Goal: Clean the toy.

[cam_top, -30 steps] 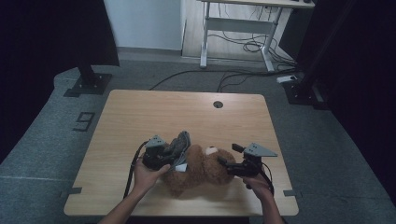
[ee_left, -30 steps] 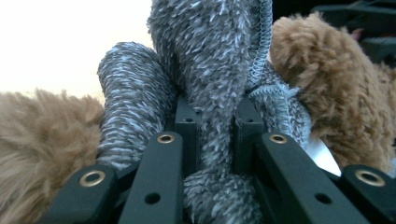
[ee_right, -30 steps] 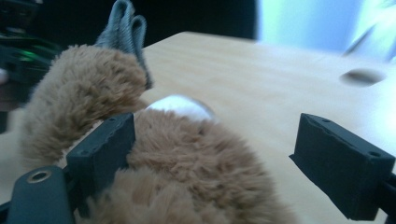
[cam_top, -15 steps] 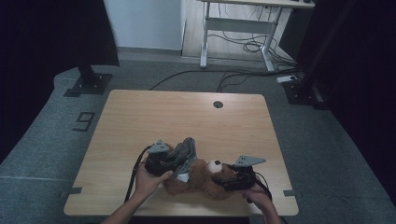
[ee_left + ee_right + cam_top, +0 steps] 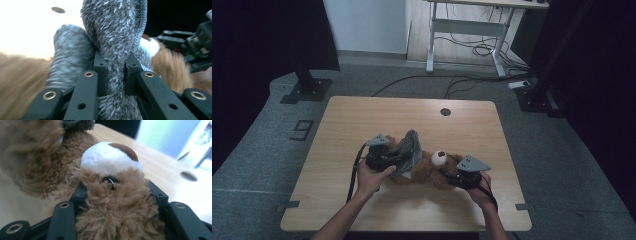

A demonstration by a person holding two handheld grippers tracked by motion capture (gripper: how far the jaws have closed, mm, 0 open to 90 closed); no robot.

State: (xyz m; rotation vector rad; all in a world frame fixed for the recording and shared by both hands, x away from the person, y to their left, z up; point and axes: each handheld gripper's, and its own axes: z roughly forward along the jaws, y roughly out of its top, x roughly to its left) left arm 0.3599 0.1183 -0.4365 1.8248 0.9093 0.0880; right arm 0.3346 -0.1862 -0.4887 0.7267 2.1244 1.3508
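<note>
- Teddy bear [image 5: 432,172]: shaggy brown plush showing, matt; cream muzzle [image 5: 110,157] looking shorter-piled, glossy black eye [image 5: 109,180] catching light.
- Grey garment [image 5: 117,32]: fuzzy fleece-like cloth, a coiled zip [image 5: 142,22] running along its edge.
- Left gripper [image 5: 116,72]: black matt plastic-looking jaws, brassy rivets shining.
- Table [image 5: 362,120]: pale wood grain, smooth, looking matt.

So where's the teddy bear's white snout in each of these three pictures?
High view: the white snout sits low and centre on the table, between the two tools.
Left gripper view: a white patch at mid right, behind the grey fuzzy cloth that the left tool pinches.
Right gripper view: upper centre, just above the right tool, whose jaws hold the bear's head.
Shared landmark: the round table hole.
</note>
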